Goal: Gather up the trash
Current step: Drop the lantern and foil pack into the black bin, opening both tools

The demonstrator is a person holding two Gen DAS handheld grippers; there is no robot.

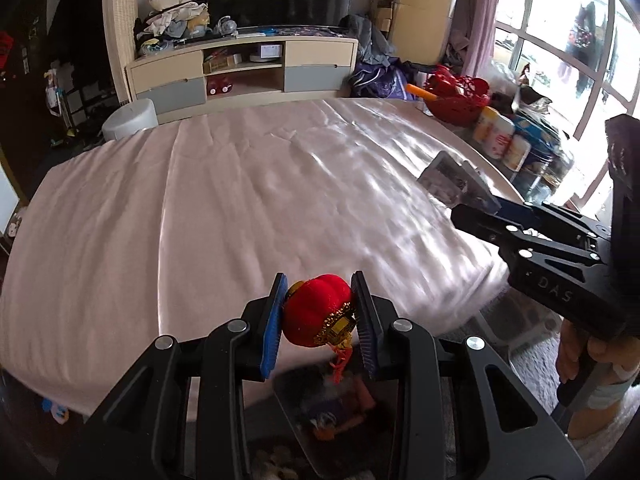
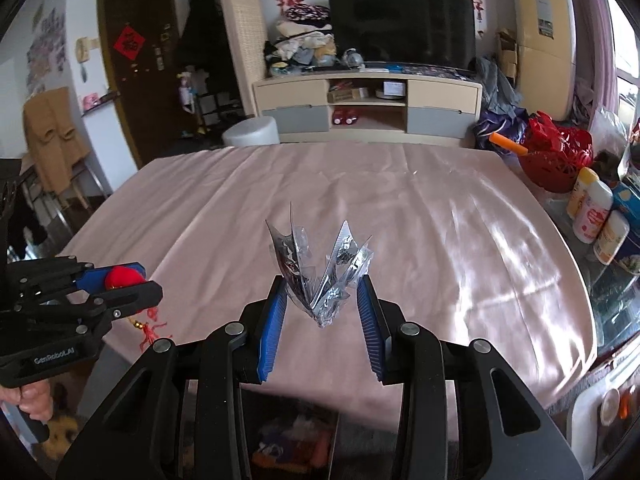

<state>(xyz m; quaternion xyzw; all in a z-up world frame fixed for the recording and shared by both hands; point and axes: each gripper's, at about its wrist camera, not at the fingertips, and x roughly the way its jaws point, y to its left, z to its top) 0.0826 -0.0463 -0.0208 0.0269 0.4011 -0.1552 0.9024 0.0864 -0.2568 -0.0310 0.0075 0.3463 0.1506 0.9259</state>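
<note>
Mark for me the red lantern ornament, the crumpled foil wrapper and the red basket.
red lantern ornament (image 1: 316, 310), left wrist view, on its red velvet body.
crumpled foil wrapper (image 2: 320, 276), right wrist view, on its bunched middle.
red basket (image 2: 560, 160), right wrist view, on its openwork side wall.

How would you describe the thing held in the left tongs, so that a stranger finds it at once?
Look at the near edge of the pink-covered table. Just above it, the left tongs clamp a small red lantern ornament. It is round, fuzzy and ribbed, with a gold band and a red tassel, unlike the crumpled silver wrapper nearby.
</note>
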